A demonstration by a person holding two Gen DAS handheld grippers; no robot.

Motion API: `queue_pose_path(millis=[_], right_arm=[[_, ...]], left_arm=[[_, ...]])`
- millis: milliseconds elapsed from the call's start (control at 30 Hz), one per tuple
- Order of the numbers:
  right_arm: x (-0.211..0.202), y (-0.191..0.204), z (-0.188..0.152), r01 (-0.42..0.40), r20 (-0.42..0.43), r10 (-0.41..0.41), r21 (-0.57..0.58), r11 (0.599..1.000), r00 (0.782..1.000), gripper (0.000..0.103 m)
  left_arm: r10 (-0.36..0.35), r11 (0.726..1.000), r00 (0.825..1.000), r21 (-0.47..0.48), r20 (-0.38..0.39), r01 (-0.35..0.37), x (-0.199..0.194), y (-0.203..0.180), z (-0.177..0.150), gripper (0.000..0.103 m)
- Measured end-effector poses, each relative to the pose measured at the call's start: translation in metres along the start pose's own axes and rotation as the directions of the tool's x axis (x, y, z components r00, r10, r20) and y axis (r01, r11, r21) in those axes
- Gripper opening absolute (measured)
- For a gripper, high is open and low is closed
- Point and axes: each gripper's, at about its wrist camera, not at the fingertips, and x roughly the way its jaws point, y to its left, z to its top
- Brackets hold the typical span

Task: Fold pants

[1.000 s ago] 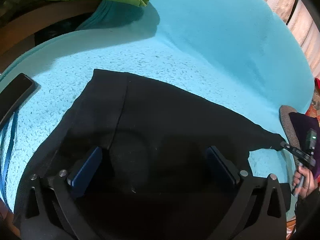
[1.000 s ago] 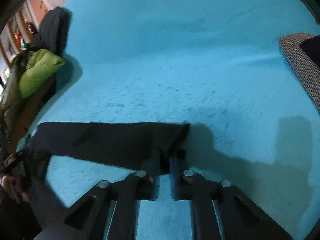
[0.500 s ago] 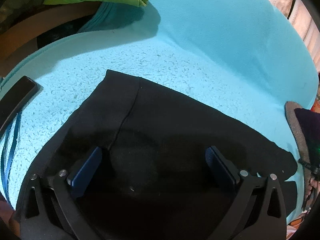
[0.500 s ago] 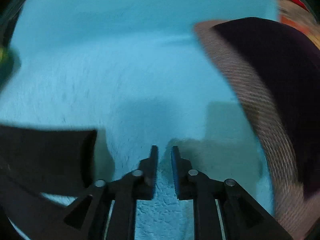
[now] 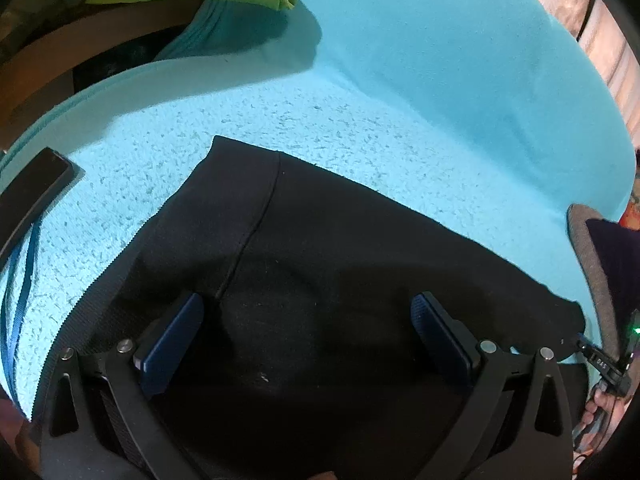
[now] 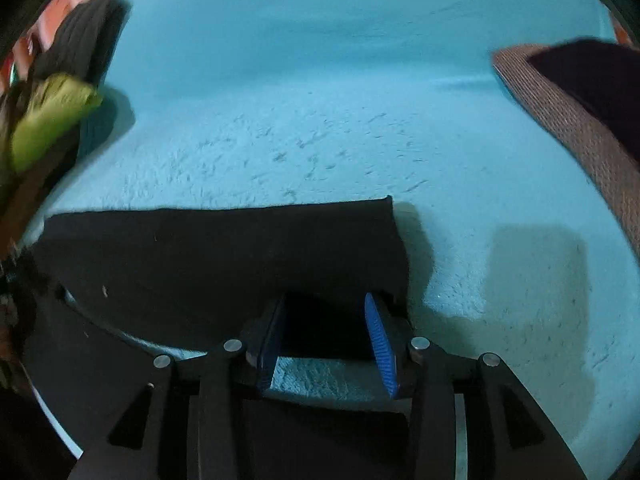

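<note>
**Pants lie crosswise, their end at the right jaws**

The pants (image 5: 340,280), a flat black garment of soft knit cloth, lie spread on the turquoise fleece blanket (image 5: 400,100) with their long axis running left to right across both views. The right gripper (image 6: 328,332) sits at the pants' right-hand end: its blue pads have just been spreading apart, and the dark cloth edge lies between them, not pinched. The left gripper (image 5: 306,336) hovers over the wide middle of the garment, its jaws standing far apart with nothing clamped. Judging from this, the right hand is nearer the end that a next fold would carry, and that fold would travel leftward along the long axis toward the left gripper. A woven brown cushion (image 6: 568,120) lies well apart on the right.
</note>
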Motion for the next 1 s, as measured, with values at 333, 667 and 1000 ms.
queue_pose_path(millis=[333,667,1000], right_arm=[[-0.048,-0.065,0.006,-0.12,0.065,0.105,0.331,0.936,0.992,0.073],[-0.008,-0.075,-0.01,-0.316,-0.002,0.409,0.631,0.708,0.913,0.072],[0.004,-0.069,0.0,-0.3,0.028,0.359,0.611,0.733,0.933,0.043]], left_arm=[[-0.115,0.975,0.99,-0.181,0.082,0.128,-0.008,0.024,0.002,0.103],[-0.124,0.976,0.99,-0.172,0.072,0.134,-0.007,0.023,0.003,0.103],[-0.116,0.981,0.991,-0.146,0.065,0.124,-0.006,0.024,0.002,0.103]])
